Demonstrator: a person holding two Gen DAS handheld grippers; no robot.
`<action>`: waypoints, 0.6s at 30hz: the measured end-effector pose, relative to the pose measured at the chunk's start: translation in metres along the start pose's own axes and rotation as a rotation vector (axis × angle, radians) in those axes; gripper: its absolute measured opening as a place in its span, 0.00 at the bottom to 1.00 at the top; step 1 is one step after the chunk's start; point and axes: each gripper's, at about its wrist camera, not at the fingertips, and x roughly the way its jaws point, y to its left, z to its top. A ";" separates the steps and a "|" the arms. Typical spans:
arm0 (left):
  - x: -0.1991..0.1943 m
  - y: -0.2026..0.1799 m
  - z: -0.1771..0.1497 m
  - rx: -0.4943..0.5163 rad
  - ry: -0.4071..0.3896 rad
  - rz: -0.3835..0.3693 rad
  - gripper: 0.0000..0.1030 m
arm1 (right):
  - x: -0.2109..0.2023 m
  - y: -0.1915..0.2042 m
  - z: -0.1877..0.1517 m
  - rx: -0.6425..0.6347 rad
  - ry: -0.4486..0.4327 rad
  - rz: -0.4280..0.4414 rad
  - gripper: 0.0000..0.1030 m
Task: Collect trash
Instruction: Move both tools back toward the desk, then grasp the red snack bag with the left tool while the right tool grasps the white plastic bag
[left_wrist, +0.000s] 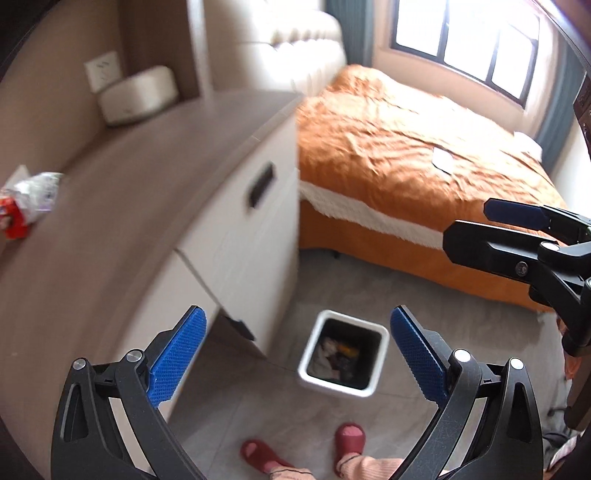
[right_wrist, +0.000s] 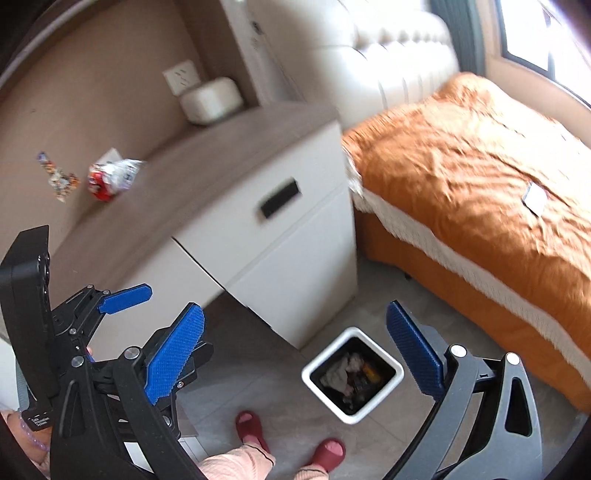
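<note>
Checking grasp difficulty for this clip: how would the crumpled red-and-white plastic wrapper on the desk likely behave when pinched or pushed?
The crumpled red-and-white plastic wrapper looks thin and creased, so it is probably floppy and would crush between the jaws. It seems very light, so a push would likely slide it along the smooth brown desk top. It is unlikely to roll or break.

Both grippers have black frames and blue dotted-texture pads (left_wrist: 417, 354). A white-rimmed bin (right_wrist: 352, 373) with a black inside stands on grey floor tiles (left_wrist: 280, 417). An orange bedspread (left_wrist: 399, 147) has a white fringe. Red-and-silver wrapper (right_wrist: 112, 177), dark red slippers (right_wrist: 251, 428).
</note>
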 end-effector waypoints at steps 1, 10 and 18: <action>-0.007 0.008 0.002 -0.018 -0.015 0.023 0.95 | 0.000 0.008 0.008 -0.031 -0.006 0.014 0.95; -0.061 0.139 0.030 -0.194 -0.139 0.288 0.95 | 0.030 0.108 0.079 -0.242 -0.072 0.158 0.96; -0.063 0.269 0.053 -0.320 -0.194 0.416 0.95 | 0.102 0.206 0.135 -0.324 -0.042 0.199 0.96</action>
